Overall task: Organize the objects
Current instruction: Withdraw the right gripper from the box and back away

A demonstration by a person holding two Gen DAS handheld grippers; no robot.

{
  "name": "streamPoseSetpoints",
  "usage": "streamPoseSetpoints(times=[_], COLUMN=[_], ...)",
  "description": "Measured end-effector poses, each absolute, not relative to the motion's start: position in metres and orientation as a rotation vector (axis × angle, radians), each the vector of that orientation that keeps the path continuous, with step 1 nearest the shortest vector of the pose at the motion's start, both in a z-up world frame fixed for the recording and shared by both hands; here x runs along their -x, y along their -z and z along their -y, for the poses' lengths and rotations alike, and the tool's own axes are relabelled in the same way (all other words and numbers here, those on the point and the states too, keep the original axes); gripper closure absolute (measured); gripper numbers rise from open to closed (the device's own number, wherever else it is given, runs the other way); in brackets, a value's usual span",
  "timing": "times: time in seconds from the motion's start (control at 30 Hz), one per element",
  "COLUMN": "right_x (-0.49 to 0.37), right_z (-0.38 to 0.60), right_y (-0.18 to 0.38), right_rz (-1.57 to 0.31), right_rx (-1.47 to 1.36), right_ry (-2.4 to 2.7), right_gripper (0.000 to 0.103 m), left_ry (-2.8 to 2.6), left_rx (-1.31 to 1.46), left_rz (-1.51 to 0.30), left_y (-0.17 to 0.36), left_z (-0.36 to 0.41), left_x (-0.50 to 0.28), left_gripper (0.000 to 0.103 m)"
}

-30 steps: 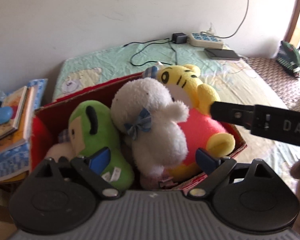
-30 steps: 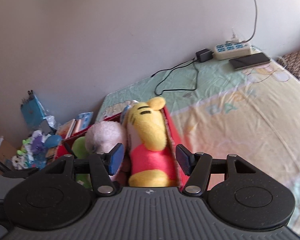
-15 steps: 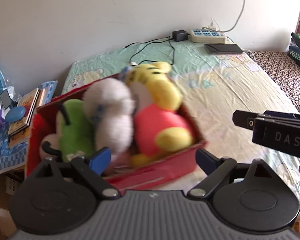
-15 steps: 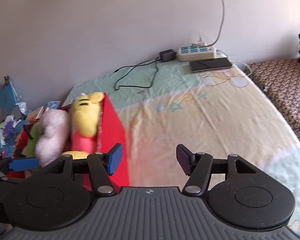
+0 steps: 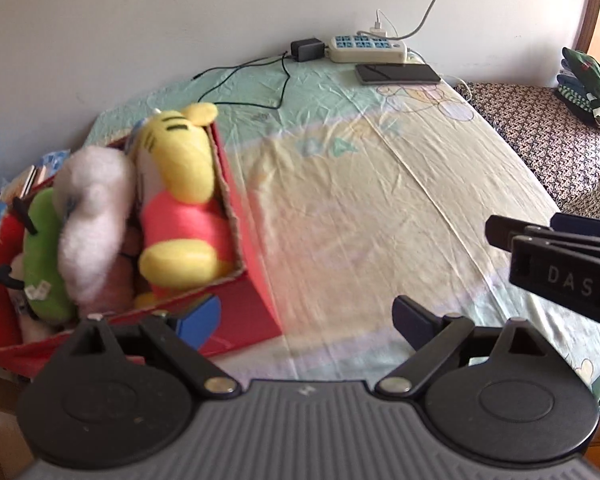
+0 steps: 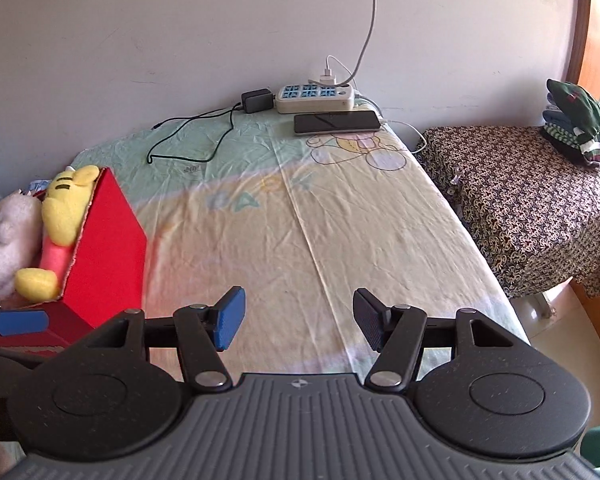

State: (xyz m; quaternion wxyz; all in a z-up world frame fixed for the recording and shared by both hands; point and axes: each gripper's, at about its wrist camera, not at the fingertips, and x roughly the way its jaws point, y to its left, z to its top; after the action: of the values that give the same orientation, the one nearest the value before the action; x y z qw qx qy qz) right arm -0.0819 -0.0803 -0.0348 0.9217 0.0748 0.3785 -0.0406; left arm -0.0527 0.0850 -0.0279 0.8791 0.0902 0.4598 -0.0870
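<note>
The red cardboard box [image 5: 236, 312] sits at the bed's [image 5: 380, 208] near corner, packed with a yellow tiger plush [image 5: 180, 184], a white plush [image 5: 96, 216] and a green plush [image 5: 44, 252]. Both the left gripper [image 5: 306, 316] and the right gripper [image 6: 298, 318] hang beside the box over bare sheet, fingers apart and empty, the left's just widened. Best check the box sits squarely on the mattress.

1 red box [image 5: 256, 300], left of frame. Plush toys inside: at least 3 clearly seen: 1 yellow tiger plush [image 5: 180, 168] with pink body, 1 white plush [image 5: 96, 216], 1 green plush [image 5: 40, 256]; more bits underneath, count unclear. 1 bed sheet [image 6: 340, 220], centre. 1 power strip [image 6: 315, 98], 1 black adapter [image 6: 256, 100], 1 phone [image 6: 336, 123], all upper centre. 1 patterned cloth [image 6: 532, 200], right. 1 pile of folded clothes [image 6: 576, 120], upper right. Books, left edge, uncountable.
</note>
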Motion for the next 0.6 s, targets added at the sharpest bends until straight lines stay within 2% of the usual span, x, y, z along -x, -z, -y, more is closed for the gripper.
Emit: streamPoseSetpoints(times=[0.6], right_x=[0.069], right_z=[0.094], right_y=[0.052], right_rz=[-0.861], right_rx=[-0.175], right_ry=[0.048], right_gripper=[0.040], left_ry=[0.058], left_rx=[-0.192], left_rz=[-1.047], left_y=[0.050], left_z=[-0.070], left_x=[0.054], left_gripper=[0.010])
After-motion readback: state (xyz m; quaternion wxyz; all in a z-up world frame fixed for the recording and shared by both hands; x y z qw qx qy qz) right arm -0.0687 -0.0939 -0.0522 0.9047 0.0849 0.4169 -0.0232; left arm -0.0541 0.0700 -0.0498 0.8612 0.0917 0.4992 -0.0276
